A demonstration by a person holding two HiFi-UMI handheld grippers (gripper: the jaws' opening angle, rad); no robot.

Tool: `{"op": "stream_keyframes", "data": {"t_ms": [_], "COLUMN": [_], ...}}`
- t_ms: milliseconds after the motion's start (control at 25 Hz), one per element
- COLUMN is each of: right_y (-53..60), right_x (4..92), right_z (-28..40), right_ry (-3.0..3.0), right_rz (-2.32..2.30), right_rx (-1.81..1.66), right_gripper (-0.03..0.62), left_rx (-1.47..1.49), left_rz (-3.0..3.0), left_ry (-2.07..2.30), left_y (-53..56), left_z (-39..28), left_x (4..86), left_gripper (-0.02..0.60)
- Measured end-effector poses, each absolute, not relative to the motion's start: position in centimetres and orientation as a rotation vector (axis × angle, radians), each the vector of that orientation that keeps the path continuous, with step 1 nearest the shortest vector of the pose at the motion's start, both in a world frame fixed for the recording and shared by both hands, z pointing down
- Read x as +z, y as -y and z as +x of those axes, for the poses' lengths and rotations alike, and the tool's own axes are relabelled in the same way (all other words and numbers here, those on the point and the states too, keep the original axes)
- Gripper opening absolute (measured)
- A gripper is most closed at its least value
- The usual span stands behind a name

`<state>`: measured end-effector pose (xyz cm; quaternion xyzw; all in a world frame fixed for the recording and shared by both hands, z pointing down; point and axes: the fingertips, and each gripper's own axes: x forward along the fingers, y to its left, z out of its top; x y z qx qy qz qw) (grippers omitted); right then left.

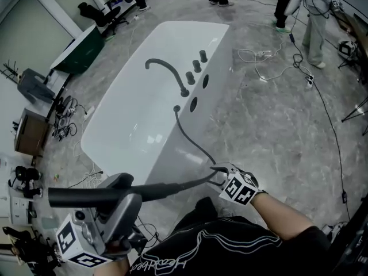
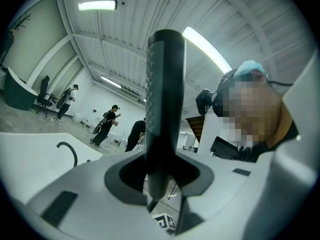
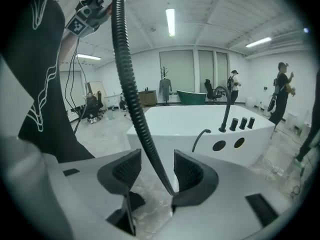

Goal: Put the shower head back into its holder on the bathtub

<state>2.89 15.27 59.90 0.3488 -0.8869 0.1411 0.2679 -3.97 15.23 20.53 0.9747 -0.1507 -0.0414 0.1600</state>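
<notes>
The black shower head [image 1: 80, 196] lies level at the bottom left, and my left gripper [image 1: 122, 192] is shut on its handle [image 2: 161, 109], which stands upright between the jaws. Its ribbed black hose [image 1: 192, 140] runs from a socket on the white bathtub's [image 1: 129, 91] deck to my right gripper [image 1: 217, 171]. There the hose [image 3: 132, 99] passes through the gap between the open pads [image 3: 129, 168] with room on both sides. Beyond stand the tub's black faucet [image 1: 167, 71] and knobs [image 1: 196, 66]. Two dark oval openings [image 1: 194, 103] show in its side wall.
Several people stand at the far end of the room [image 1: 282, 4]. Loose cables [image 1: 270, 62] trail over the grey floor right of the tub. A dark green tub [image 1: 86, 50], a chair [image 1: 34, 85] and equipment sit at the left. My black shirt [image 1: 218, 246] fills the bottom edge.
</notes>
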Motion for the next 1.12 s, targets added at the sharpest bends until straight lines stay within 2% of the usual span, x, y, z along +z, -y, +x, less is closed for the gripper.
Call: {"op": "stream_keyframes", "data": {"t_ms": [40,160,200,640,880,1120], "right_y": [-14.8,-13.7,-13.4,-8.2,-2.7,3.1], "right_x": [60.0,60.3,60.6,59.1,53.5,47.8], "right_z": [2.8,2.4,2.4,2.9,2.3,4.0], "right_ry": [2.396,2.4,2.402,2.473,2.569,2.712], "right_rz": [0.945,0.949,0.952,0.883,1.014,1.066], "right_rx": [0.393,0.406,0.416,0.796,0.974,0.944], "right_gripper": [0.205,0.085,0.08,0.066,0.066,0.066], "left_rx": [-0.114,-0.116,-0.122,-0.135,-0.12,-0.145], "left_rz": [2.79,2.79,2.786,2.708,2.718,2.732], "left_ry": [0.433,0.44,0.439,0.579,0.645,0.733], "left_y": [-14.7,-12.5,-11.6,5.3,13.9,19.9], "left_z": [-3.9,-4.0,-4.2,-4.4,-7.2,-9.3], "left_x": [20.3,20.4,20.7,23.8,23.3,23.0], "left_gripper": [0.127,0.127,0.127,0.126,0.126,0.124]}}
